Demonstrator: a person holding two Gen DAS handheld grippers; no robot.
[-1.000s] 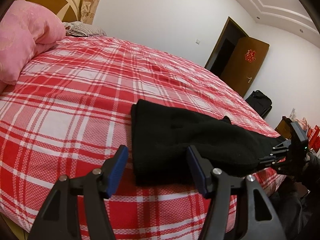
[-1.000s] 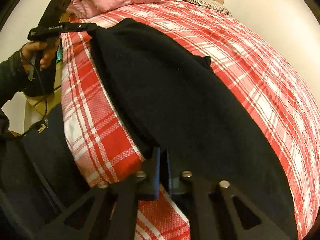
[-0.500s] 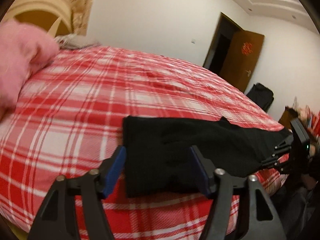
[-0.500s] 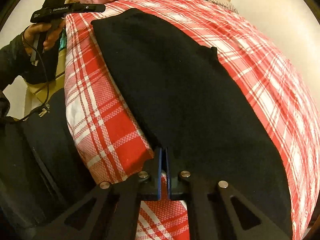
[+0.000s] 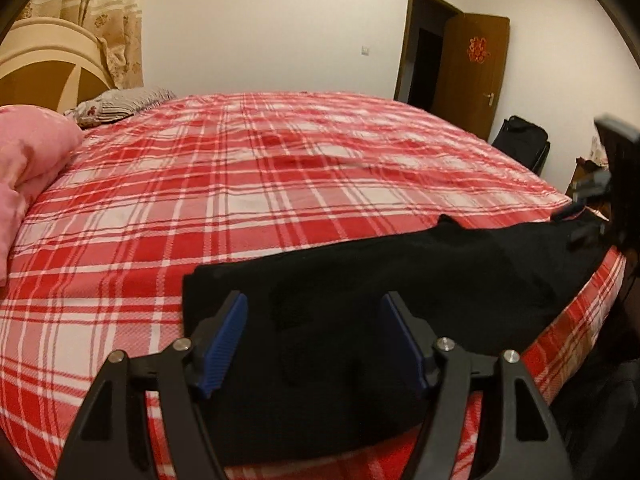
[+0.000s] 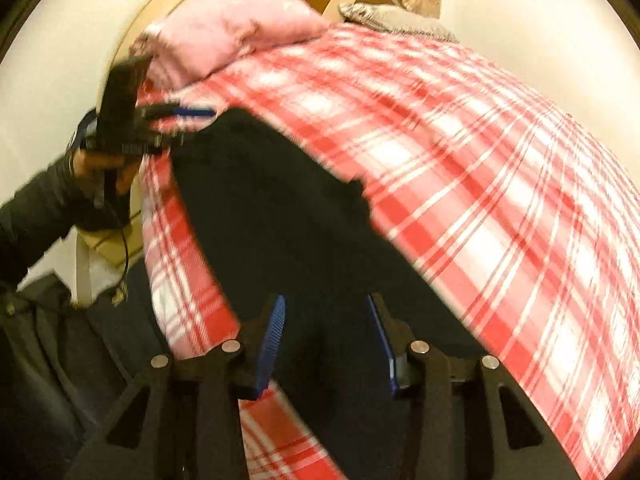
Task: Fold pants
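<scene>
Black pants (image 5: 400,280) lie flat along the near edge of the bed with the red plaid cover (image 5: 260,184); they also show in the right wrist view (image 6: 280,232). My left gripper (image 5: 314,340) is open and empty, its blue-padded fingers straddling one end of the pants. My right gripper (image 6: 326,340) is open and empty over the other end. Each gripper shows at the far end in the other view: the right one (image 5: 600,196), the left one (image 6: 160,120).
A pink duvet (image 5: 28,160) and a striped pillow (image 5: 120,102) lie by the headboard (image 5: 44,68). A brown door (image 5: 476,68) stands open on the far wall, with a black suitcase (image 5: 524,140) beside it. The person's dark clothing (image 6: 60,340) is beside the bed edge.
My right gripper has opened and let go of the pants edge it was pinching. My left gripper has come in over its end of the pants and stays open.
</scene>
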